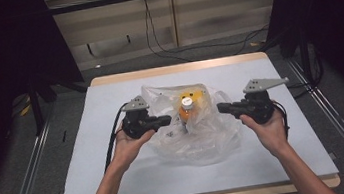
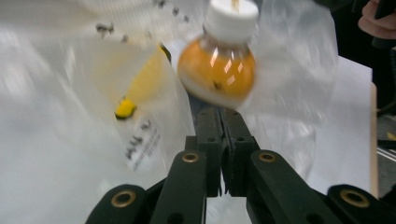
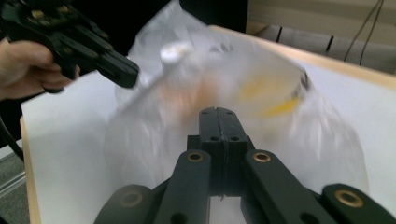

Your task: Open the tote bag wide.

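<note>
Two grippers at a clear plastic bag mid-table, an orange bottle with white cap standing inside: left gripper and right gripper pinch opposite sides. Both jaw pairs are pressed together, apparently on film, though the right's hold is unclear. Likely step: spreading the bag; next calls for an even outward pull without tipping the bottle
</note>
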Tool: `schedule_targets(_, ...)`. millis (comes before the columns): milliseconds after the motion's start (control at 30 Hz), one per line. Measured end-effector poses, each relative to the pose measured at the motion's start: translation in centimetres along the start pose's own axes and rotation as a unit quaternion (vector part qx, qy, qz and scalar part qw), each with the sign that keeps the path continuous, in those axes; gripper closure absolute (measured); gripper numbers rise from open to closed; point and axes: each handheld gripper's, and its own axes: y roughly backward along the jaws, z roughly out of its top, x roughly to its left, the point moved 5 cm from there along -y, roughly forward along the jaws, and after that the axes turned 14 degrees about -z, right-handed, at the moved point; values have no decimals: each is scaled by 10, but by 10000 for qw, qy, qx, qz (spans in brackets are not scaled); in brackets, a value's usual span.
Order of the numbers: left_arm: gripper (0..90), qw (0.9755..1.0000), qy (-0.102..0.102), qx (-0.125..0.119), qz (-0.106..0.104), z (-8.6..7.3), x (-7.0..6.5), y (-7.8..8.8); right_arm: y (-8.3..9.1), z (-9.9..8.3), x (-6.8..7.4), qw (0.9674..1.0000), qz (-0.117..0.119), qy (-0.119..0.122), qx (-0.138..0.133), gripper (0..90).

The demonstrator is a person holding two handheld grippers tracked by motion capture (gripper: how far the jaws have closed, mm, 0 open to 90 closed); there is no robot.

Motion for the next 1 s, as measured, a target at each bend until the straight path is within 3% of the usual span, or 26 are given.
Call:
schedule_targets(133,876,9994,50,294,186,2,15,-16,-18,27,12,9997,210,76,-106,900)
schedule_targets(200,876,9990,174,364,209,-1,22,-24,-27,37,18,9994,290,161,-122,900)
schedule_targets(300,876,9976,242,591,272,-7,30,-33,-44,42,21,9992,214,323,28,900)
schedule_targets(433,876,9970,314,653,290,-14,37,-40,-67,23,12,9982,74,357,481,900)
schedule_targets(500,876,9960,375,742,330,-18,40,-42,-74,8,9,9965,22,413,720,900)
schedule_targets(567,876,9957,415,761,312,-24,43,-47,-82,-7,3,9951,-14,324,932,900)
schedule_targets(700,877,9932,467,1034,276,-34,47,-56,-101,-38,-13,9901,-107,312,1362,900)
schedule_targets(733,877,9926,484,1081,265,-36,48,-58,-101,-38,-13,9901,-107,312,1362,900)
schedule_targets(800,880,9910,430,1250,185,-40,47,-61,-107,-46,-17,9880,-125,342,1504,900)
schedule_targets(933,880,9899,348,1369,92,-45,40,-64,-115,-54,-22,9832,-169,521,1743,900)
schedule_targets(1000,880,9879,287,1522,55,-49,37,-64,-116,-56,-24,9810,-158,577,1847,900)
